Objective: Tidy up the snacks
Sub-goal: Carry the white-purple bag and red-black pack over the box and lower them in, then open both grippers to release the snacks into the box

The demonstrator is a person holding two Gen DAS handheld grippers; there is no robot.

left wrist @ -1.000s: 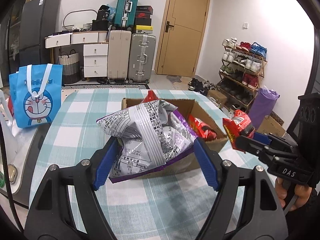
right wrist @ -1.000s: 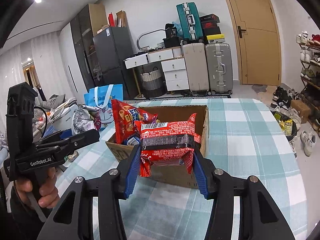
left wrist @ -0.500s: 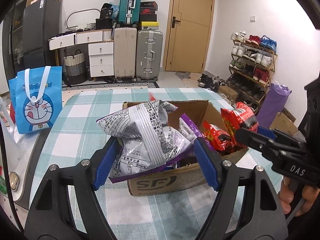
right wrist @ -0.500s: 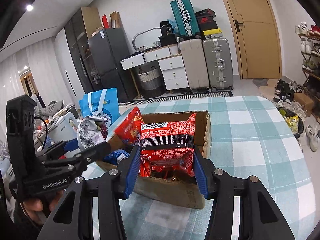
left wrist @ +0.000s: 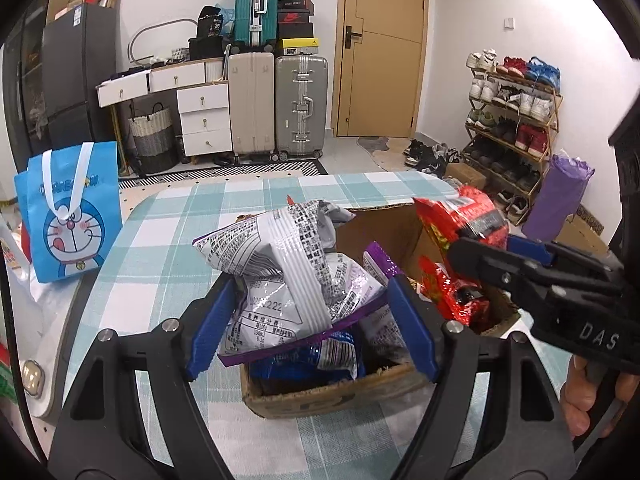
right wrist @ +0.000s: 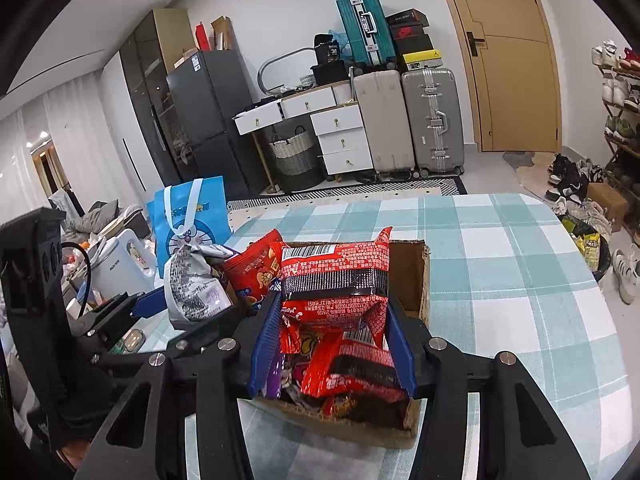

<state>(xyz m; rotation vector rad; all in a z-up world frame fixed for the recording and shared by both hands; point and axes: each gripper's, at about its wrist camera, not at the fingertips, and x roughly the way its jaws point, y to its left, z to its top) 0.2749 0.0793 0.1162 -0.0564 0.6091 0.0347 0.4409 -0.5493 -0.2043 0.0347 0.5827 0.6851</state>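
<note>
An open cardboard box [left wrist: 320, 398] [right wrist: 422, 276] sits on the checked table and holds several snack packs. My left gripper [left wrist: 310, 320] is shut on a silver and purple snack bag [left wrist: 288, 276], held over the box's near left corner. That bag [right wrist: 192, 284] also shows at the left of the right wrist view. My right gripper [right wrist: 332, 344] is shut on a red snack pack [right wrist: 336, 276], held above the box's near end. From the left wrist view the red pack [left wrist: 456, 216] hangs over the box's right side. Red and blue packs lie inside below.
A blue cartoon tote bag [left wrist: 70, 216] stands at the table's left edge beside a white appliance [right wrist: 120, 264]. The checked tablecloth [right wrist: 512, 280] stretches right and behind the box. Suitcases, drawers and a shoe rack line the room behind.
Both grippers have moved forward with their packs and now hang over the box, which looks closer and lower in both views. Neither grip has altered.
</note>
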